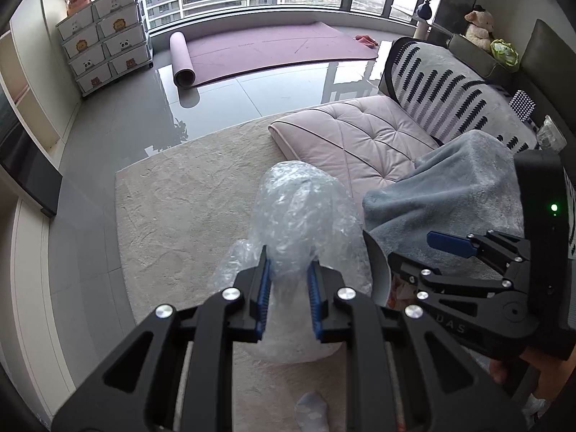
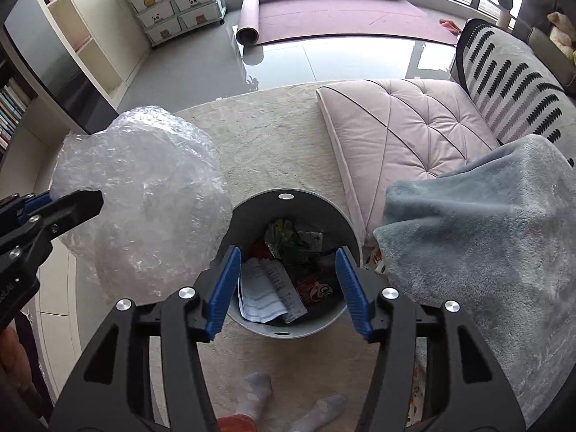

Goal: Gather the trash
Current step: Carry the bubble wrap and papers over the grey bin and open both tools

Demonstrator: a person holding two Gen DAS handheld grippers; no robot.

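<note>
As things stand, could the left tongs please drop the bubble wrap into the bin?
Probably not yet: the left tongs hold the bubble wrap beside the bin, not over its opening; the opening itself looks clear.

Both wrist views look steeply down, sharing rug [image 1: 187,194] (and sofa [image 2: 414,126]).

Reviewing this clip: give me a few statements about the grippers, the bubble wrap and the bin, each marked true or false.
1. The left hand-held gripper is clamped on a wad of bubble wrap. True.
2. The right hand-held gripper holds a sheet of paper. False: its jaws stand apart with nothing between them, above the bin.
3. The trash bin is empty. False: papers and wrappers lie inside.
4. The bin stands on the beige rug. True.
5. The grey blanket covers the bin's opening. False: it hangs beside the bin.
</note>
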